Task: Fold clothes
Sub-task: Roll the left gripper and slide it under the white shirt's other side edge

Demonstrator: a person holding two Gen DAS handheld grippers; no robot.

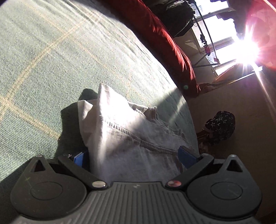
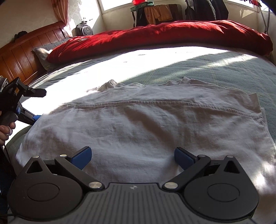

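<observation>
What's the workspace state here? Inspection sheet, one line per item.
Surface: bed with green blanket, part sunlit.
Job's things: white garment lying partly folded on the blanket, hem seam showing.
Clutter: red duvet along the far side; grey pillow.
Grippers: left gripper open, garment edge between its fingers; right gripper open over the garment.
Cables: one dark lead below the hand.
Surroundings: wooden headboard, backpack, windows, hanging clothes.

A bedroom in a home: a bed (image 2: 224, 69) with a green cover, a red duvet (image 2: 155, 32), a grey pillow (image 2: 41, 53) against a wooden headboard (image 2: 22, 56), sunlit windows (image 2: 117, 4), and clothes (image 2: 205, 9) hanging behind.
</observation>
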